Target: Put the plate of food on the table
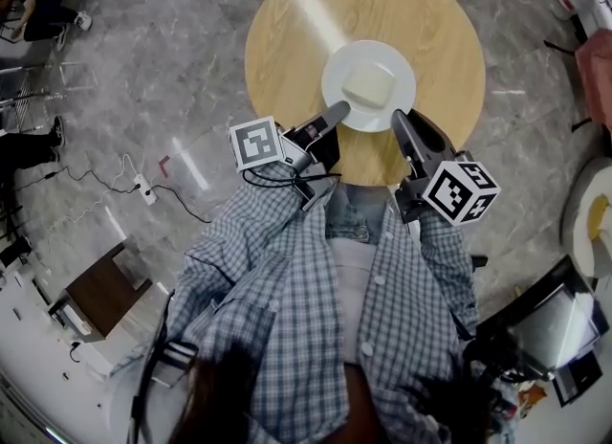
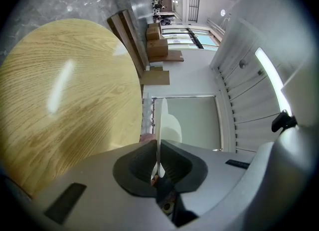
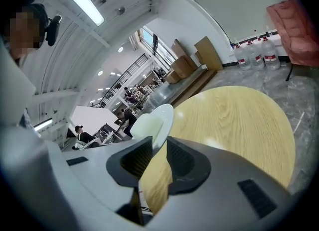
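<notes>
Left claw (image 1: pixel 338 109) and right claw (image 1: pixel 400 119) each pinch the plate (image 1: pixel 384 55) rim; food (image 1: pixel 370 85) indistinct

food (image 1: pixel 369 85) unidentifiable, table (image 1: pixel 287 31) partly hidden

1. One round wooden bench (image 1: pixel 287 40) is showing.
2. One white plate (image 1: pixel 335 77) is showing, carrying one pale block of food (image 1: pixel 369 83).
3. Two grippers are showing: the left gripper (image 1: pixel 342 107) and the right gripper (image 1: pixel 400 119).
4. Two marker cubes are riding on them: the left cube (image 1: pixel 255 143) and the right cube (image 1: pixel 461 190).
5. Three water bottles (image 3: pixel 256 53) are standing together.
</notes>
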`<action>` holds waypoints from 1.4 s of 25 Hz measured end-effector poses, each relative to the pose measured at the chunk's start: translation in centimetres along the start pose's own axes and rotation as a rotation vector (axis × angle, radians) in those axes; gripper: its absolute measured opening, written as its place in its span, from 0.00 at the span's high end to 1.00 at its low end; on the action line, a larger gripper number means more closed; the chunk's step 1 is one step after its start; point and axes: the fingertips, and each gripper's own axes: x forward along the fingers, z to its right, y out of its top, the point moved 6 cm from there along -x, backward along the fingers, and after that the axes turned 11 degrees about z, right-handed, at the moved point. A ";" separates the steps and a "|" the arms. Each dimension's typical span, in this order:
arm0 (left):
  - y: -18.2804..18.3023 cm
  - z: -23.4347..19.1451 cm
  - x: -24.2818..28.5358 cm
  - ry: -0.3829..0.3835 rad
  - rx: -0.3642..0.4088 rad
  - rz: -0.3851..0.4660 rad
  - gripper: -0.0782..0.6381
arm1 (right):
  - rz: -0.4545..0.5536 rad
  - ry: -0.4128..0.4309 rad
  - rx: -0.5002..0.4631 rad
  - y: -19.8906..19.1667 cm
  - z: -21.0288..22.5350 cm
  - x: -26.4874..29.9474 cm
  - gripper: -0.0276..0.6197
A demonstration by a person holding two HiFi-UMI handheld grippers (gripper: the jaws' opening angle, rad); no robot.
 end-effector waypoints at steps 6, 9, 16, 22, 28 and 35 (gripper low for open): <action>-0.3 -1.8 0.6 0.030 0.025 -0.015 0.86 | -0.018 -0.008 0.020 -1.1 1.8 0.2 0.81; -0.2 -2.9 0.4 0.064 0.044 -0.028 0.86 | -0.034 -0.016 0.033 -1.9 2.4 0.4 0.81; -0.6 -4.2 0.4 0.089 0.030 -0.037 0.86 | -0.058 -0.030 0.043 -2.9 3.3 0.6 0.81; -0.6 -5.7 0.3 0.133 0.037 -0.041 0.86 | -0.086 -0.038 0.044 -3.8 4.1 1.0 0.81; -0.7 -7.3 0.1 0.175 0.043 -0.060 0.86 | -0.106 -0.061 0.067 -5.3 5.1 1.1 0.81; -1.3 -9.0 0.5 0.215 0.033 -0.065 0.86 | -0.128 -0.083 0.079 -6.2 6.6 1.3 0.81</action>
